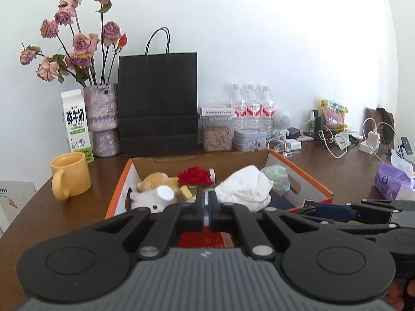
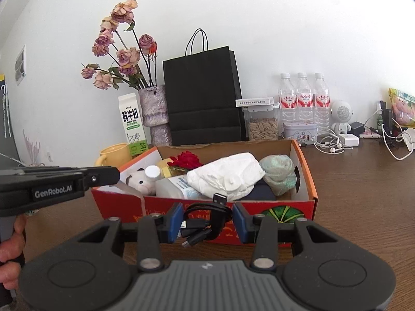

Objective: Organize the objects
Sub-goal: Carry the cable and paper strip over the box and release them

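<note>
— Jaws on the right gripper (image 2: 207, 220)?
— Wide apart; coiled black USB cable (image 2: 205, 220) sits between the pads, in front of the cardboard box (image 2: 308, 181); contact unclear.
— Left gripper (image 1: 206, 207)?
— Pressed together over the box; nothing visibly gripped.

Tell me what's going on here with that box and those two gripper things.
A person is tidying a desk with handheld tongs. The right tongs are open around a coiled black USB cable just in front of the orange cardboard box; whether the pads touch it is unclear. The left tongs are shut over the box. A white cloth, red rose and plush cow already lie inside.
</note>
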